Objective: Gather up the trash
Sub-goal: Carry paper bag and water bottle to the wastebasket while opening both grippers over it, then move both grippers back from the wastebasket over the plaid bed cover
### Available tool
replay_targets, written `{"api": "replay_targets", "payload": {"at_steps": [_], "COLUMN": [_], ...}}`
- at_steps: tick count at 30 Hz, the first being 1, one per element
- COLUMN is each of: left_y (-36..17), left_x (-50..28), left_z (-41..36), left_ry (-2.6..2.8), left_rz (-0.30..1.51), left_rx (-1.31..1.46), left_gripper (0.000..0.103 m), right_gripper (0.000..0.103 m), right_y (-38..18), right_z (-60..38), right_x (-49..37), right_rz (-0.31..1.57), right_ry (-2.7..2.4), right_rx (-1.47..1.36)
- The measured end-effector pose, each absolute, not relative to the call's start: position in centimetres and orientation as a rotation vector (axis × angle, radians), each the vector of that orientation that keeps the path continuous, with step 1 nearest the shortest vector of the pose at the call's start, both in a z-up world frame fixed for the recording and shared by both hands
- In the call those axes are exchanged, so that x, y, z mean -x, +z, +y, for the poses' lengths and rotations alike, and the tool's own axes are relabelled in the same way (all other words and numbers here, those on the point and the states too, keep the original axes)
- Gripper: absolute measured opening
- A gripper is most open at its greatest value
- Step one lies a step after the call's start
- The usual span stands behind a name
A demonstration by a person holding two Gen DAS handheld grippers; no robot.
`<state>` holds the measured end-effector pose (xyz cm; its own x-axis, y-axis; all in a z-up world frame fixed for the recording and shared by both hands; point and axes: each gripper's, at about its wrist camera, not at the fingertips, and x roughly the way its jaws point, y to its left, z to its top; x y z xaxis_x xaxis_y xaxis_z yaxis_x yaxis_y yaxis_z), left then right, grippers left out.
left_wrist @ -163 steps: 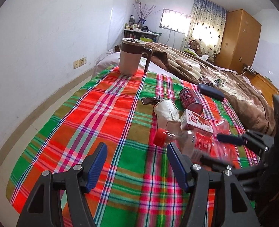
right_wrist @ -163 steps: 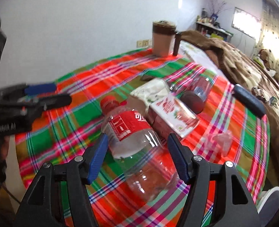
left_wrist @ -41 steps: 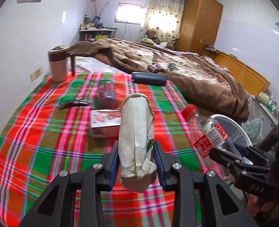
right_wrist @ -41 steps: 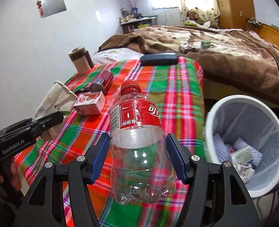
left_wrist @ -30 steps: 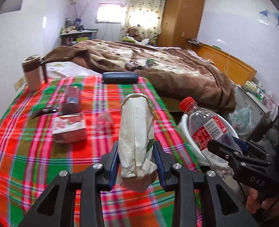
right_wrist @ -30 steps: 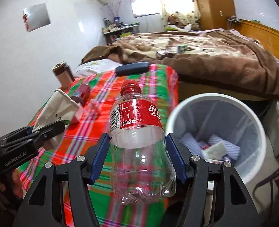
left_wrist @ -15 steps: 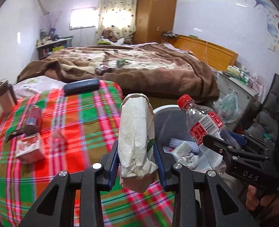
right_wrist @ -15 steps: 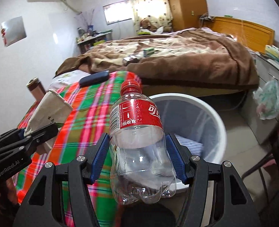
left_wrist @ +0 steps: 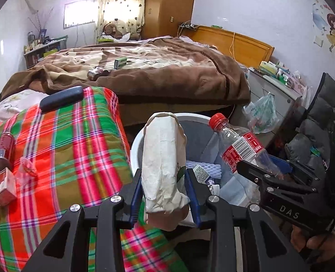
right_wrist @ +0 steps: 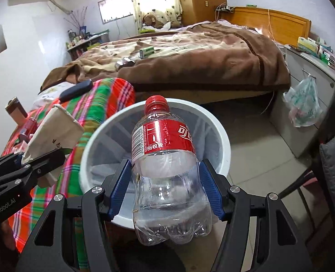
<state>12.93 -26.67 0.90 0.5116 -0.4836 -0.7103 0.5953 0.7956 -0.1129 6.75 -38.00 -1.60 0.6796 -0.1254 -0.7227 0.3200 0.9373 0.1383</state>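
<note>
My left gripper (left_wrist: 165,195) is shut on a crumpled white paper bag (left_wrist: 164,163) and holds it upright at the near rim of a white trash bin (left_wrist: 135,142). My right gripper (right_wrist: 166,192) is shut on an empty clear plastic bottle (right_wrist: 167,165) with a red cap and red label, held over the bin (right_wrist: 224,149). The bin holds several scraps of paper trash (left_wrist: 201,170). The bottle also shows in the left wrist view (left_wrist: 237,145), and the bag in the right wrist view (right_wrist: 54,133).
A plaid-covered table (left_wrist: 65,140) stands left of the bin with a red can (left_wrist: 5,145), a small red-and-white carton (left_wrist: 0,188), a clear wrapper (left_wrist: 26,167) and a dark case (left_wrist: 62,97). A bed with a brown blanket (left_wrist: 167,74) lies behind. A grey cabinet (right_wrist: 303,113) stands right.
Both grippers have swung right from the table toward the bin, carrying the bag and the bottle. The bin now sits directly under and ahead of both.
</note>
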Motion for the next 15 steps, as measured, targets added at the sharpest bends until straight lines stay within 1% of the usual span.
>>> {"api": "replay_targets", "payload": {"at_steps": [2, 4, 5, 10, 11, 14, 15], "left_y": [0.6, 0.1, -0.1, -0.7, -0.7, -0.3, -0.2], "left_x": [-13.4, -13.9, -14.2, -14.4, -14.4, -14.2, -14.1], "left_z": [-27.2, -27.5, -27.6, -27.8, -27.7, -27.2, -27.1], "left_ry": [-0.650, -0.643, -0.640, -0.630, -0.632, -0.623, -0.622], "left_rz": [0.814, 0.833, 0.836, 0.851, 0.851, 0.837, 0.833], "left_rx": [-0.154, -0.145, -0.144, -0.149, -0.148, -0.147, -0.144], "left_gripper": [0.040, 0.040, 0.042, 0.045, 0.047, 0.060, 0.061], "right_gripper": [0.063, 0.064, 0.064, 0.064, 0.064, 0.064, 0.064], "right_y": [-1.9, -2.3, -2.5, -2.7, -2.6, -2.5, -2.4], "right_z": [-38.3, -38.5, -38.6, -38.5, -38.6, -38.5, -38.5], "right_x": [-6.9, -7.4, -7.6, -6.9, -6.9, -6.7, -6.7], "right_rz": [0.792, 0.818, 0.827, 0.823, 0.821, 0.812, 0.811], "right_ry": [-0.263, -0.261, -0.252, -0.255, -0.255, -0.263, -0.269], "right_rx": [-0.257, -0.254, -0.248, -0.240, -0.247, -0.247, -0.246]}}
